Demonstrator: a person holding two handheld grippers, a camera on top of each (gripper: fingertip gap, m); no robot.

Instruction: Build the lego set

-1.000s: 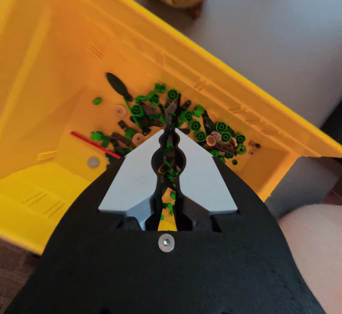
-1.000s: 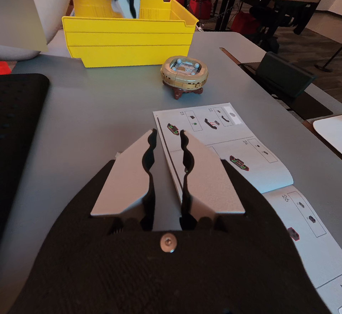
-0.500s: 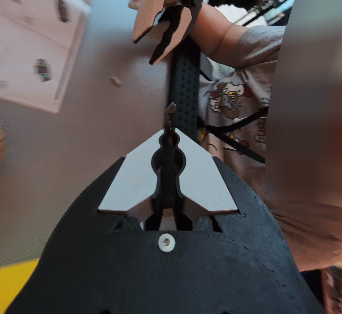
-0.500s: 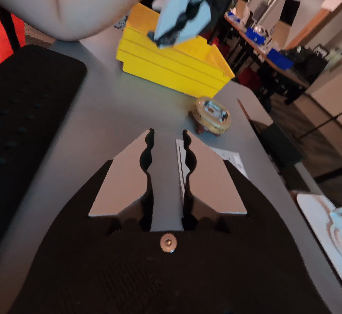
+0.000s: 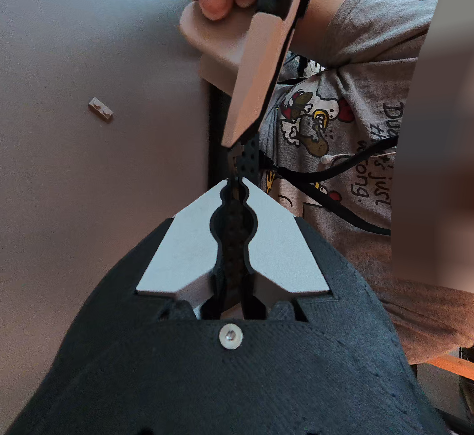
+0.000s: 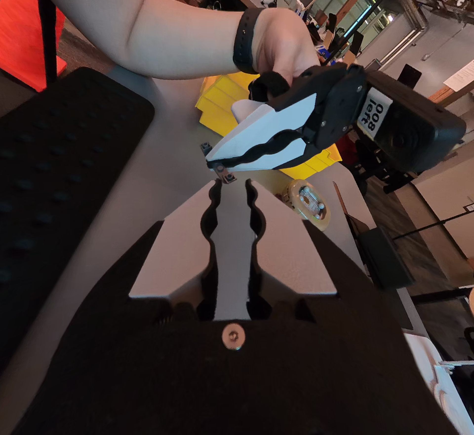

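Both left fingers [image 6: 230, 150] pinch a brown piece [image 6: 225, 175] at their tips.

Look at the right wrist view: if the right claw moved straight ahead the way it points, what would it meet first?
Probably the small brown lego piece pinched in the left claw; it hangs just off the open right claw, roughly in line with the gap, though depth is unclear.

Black-bodied tongs [image 5: 233, 178], pale grey wavy fingers [image 5: 184, 250], silver screw [image 5: 230, 336]; black wristband [image 6: 243, 40], grey printed T-shirt [image 5: 359, 114].
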